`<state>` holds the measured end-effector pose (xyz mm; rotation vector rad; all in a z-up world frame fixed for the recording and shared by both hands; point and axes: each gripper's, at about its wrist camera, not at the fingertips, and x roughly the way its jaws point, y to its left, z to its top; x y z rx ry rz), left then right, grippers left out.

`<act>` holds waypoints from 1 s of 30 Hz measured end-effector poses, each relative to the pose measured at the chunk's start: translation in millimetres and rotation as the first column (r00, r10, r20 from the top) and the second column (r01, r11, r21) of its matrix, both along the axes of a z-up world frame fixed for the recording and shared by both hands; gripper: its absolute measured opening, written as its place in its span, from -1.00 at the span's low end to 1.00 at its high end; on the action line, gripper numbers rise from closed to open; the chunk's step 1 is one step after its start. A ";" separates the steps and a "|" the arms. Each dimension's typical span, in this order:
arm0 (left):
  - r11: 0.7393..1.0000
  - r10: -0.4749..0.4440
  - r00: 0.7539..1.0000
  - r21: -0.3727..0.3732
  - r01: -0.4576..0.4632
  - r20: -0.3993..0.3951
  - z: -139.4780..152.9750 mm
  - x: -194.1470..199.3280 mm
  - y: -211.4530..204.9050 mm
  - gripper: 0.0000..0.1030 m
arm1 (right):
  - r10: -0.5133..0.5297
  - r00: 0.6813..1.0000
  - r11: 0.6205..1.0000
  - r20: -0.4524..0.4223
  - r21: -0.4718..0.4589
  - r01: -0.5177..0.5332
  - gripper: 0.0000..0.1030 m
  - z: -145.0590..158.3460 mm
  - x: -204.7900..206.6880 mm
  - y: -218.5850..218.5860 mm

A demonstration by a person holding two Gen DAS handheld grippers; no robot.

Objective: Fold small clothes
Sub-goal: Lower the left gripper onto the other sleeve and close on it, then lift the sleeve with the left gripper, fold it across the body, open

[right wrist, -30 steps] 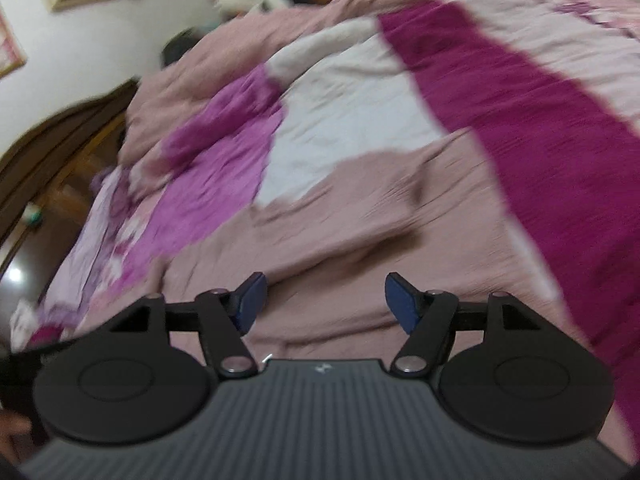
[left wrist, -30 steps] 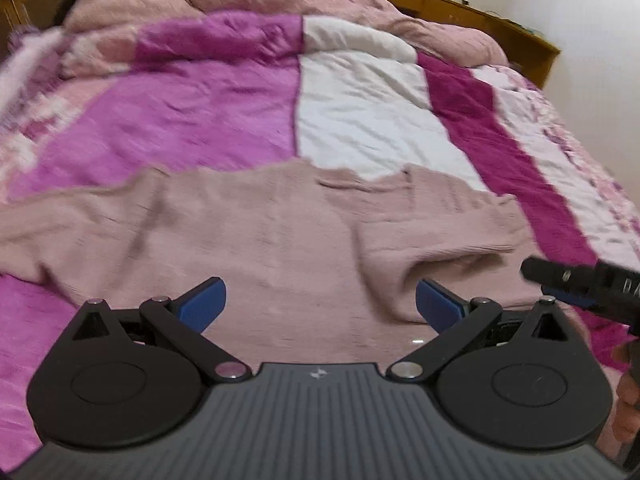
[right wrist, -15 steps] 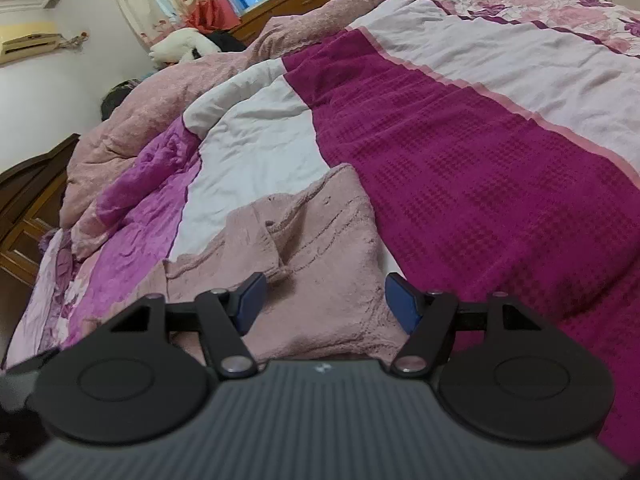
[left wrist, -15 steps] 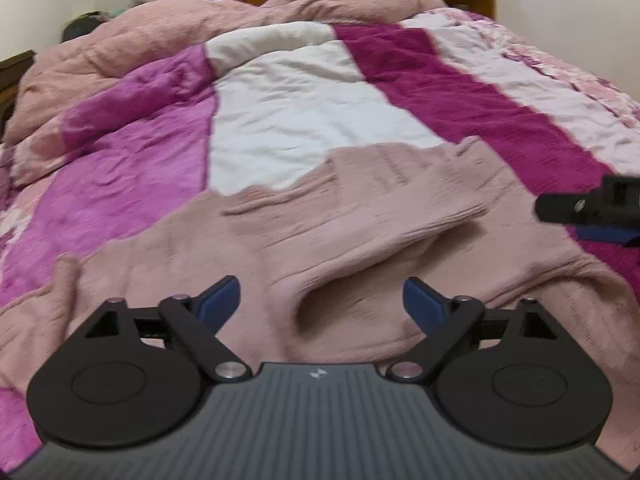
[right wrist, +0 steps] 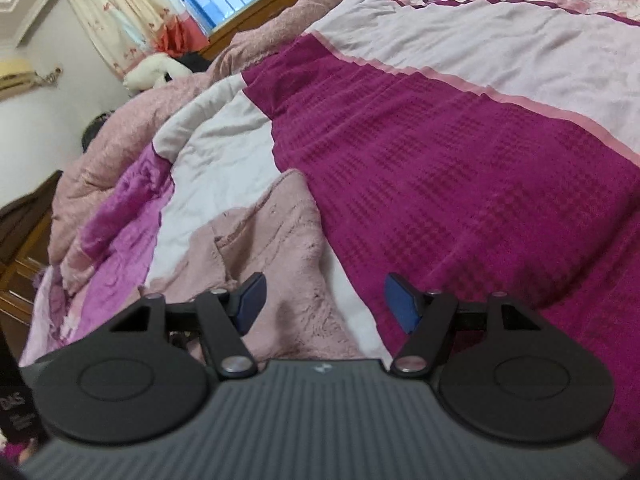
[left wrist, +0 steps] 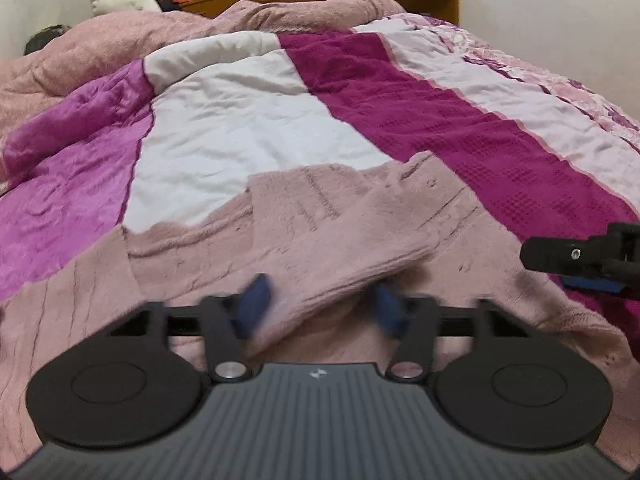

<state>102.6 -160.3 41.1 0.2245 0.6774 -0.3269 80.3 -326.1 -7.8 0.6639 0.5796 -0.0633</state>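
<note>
— Sweater [left wrist: 320, 216] is lying spread on the striped bedspread [left wrist: 248, 120], pink and fuzzy; it is looking soft and light, so it will likely be sagging and dragging once lifted.

— Where is the left gripper [left wrist: 320, 308] taking hold?

— Its jaws are closing around a raised fold, not yet pinching it. The right gripper [right wrist: 324, 300] is hovering with jaws apart, empty, over the sweater's edge. Doubled folds and hems are probably offering the firmest hold.
</note>
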 end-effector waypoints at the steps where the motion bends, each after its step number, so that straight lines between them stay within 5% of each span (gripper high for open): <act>1: 1.000 -0.003 1.000 -0.017 0.003 -0.004 1.5 0.4 0.2 -0.42 | -0.002 1.000 1.000 0.003 0.006 0.002 0.33 -0.8 -0.5 -0.6; 7: 0.989 0.026 1.000 -0.144 -0.025 0.008 16.3 -0.3 13.4 -0.73 | -0.006 1.000 1.000 0.010 0.021 0.006 0.33 -3.1 -0.3 -1.9; 16: 0.974 0.068 0.996 -0.213 -0.079 -0.058 9.2 13.9 19.0 -0.74 | -0.015 1.000 1.000 0.015 0.018 0.014 0.32 -3.6 -1.4 -1.2; 22: 0.943 0.052 0.995 -0.323 -0.078 -0.091 9.2 28.0 16.0 -0.72 | -0.012 1.000 1.000 0.012 0.010 0.012 0.33 -3.8 -0.7 0.7; 30: 0.938 0.085 0.985 -0.321 -0.130 -0.150 0.7 52.3 4.1 -0.72 | -0.015 1.000 0.999 0.016 0.031 0.015 0.33 -5.6 -1.2 -3.2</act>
